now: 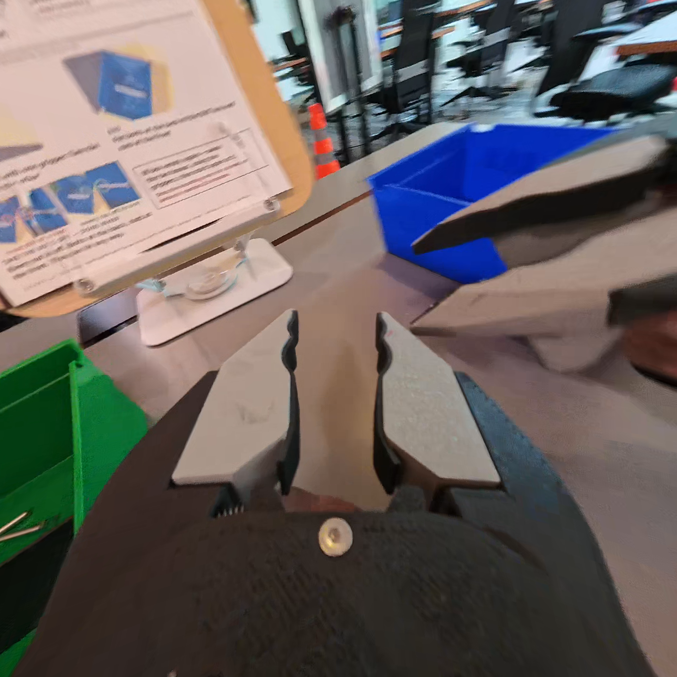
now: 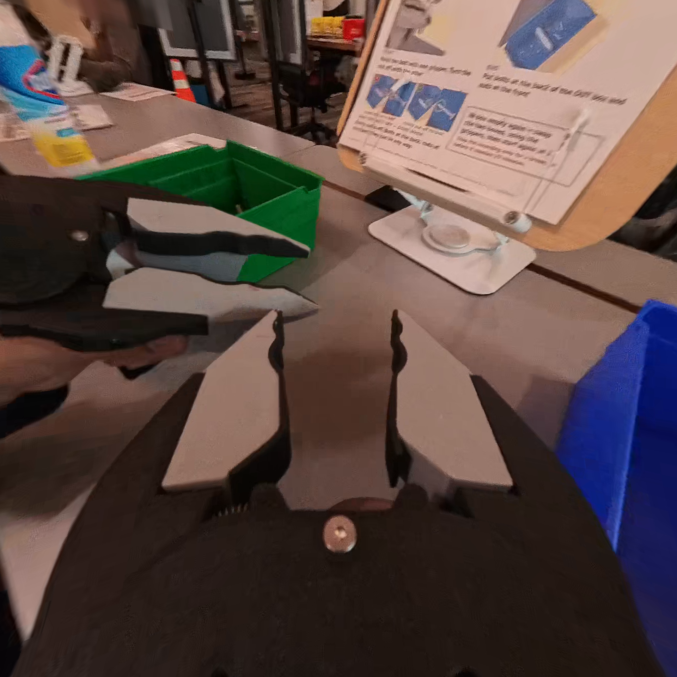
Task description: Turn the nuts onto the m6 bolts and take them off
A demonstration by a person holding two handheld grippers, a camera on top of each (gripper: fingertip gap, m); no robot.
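- Nearest in the left wrist view, the left gripper has its jaws parted with only bare grey table between the fingers; it holds nothing.
- Likewise the right gripper stands a little wider apart and empty above the same table, with the left gripper crossing in from the left side, its jaws also apart.
- At the near left edge of the left wrist view sits a green bin; thin silvery rods lie in its near compartment, probably the m6 bolts, though blur keeps me from being sure.
- No nut can be made out in either view; the far compartments of the green bin are too blurred to read.
- On the right stands a blue bin, its visible part showing nothing inside.
- Behind, in the middle, an instruction sheet leans on a white stand.
- Judged from this, no part is yet in hand: the step is the reach for a first bolt or nut.
- Next move calls for the left gripper to swing left and down into the green bin and close on a single rod, clear of the bin wall.
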